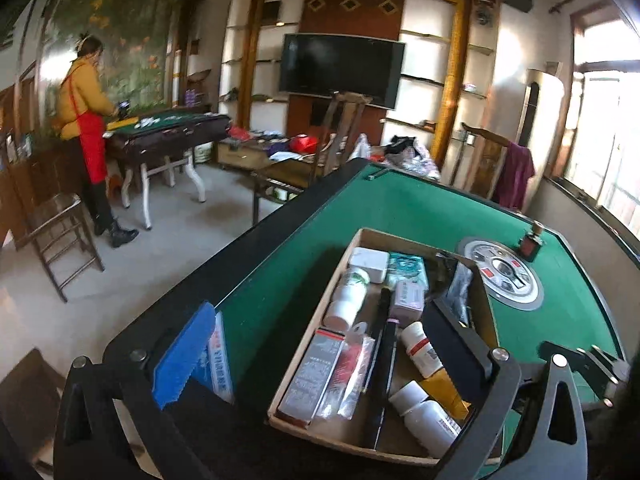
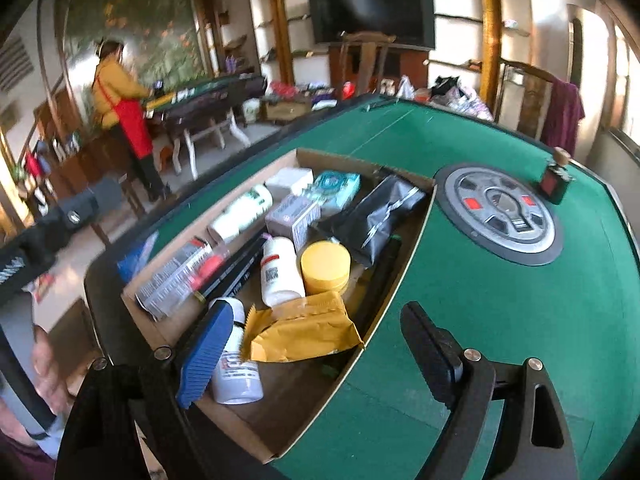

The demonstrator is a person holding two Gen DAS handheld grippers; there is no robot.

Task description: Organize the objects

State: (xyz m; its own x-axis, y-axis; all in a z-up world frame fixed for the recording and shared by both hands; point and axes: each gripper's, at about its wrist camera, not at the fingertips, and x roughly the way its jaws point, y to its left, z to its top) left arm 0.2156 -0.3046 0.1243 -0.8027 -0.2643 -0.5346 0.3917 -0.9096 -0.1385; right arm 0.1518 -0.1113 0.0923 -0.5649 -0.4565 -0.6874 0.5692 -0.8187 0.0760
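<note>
A shallow cardboard box (image 1: 360, 240) (image 2: 304, 154) lies on the green table, filled with several items: white bottles (image 1: 430, 420) (image 2: 280, 272), a yellow round tin (image 2: 325, 266), a yellow padded packet (image 2: 304, 330), a black pouch (image 2: 380, 216), small cartons (image 1: 406, 298) and a blister pack (image 1: 316, 372). My left gripper (image 1: 320, 364) is open above the box's near end, blue pad at left, black finger at right. My right gripper (image 2: 316, 354) is open above the box's near right corner, holding nothing.
The green felt table (image 1: 400, 204) (image 2: 480, 320) has a round metal centre panel (image 1: 502, 276) (image 2: 500, 216) and a small dark bottle (image 1: 530, 242) (image 2: 556, 182) near the far right edge. A person in yellow and red (image 1: 86, 120) stands at another table far left. Chairs stand around.
</note>
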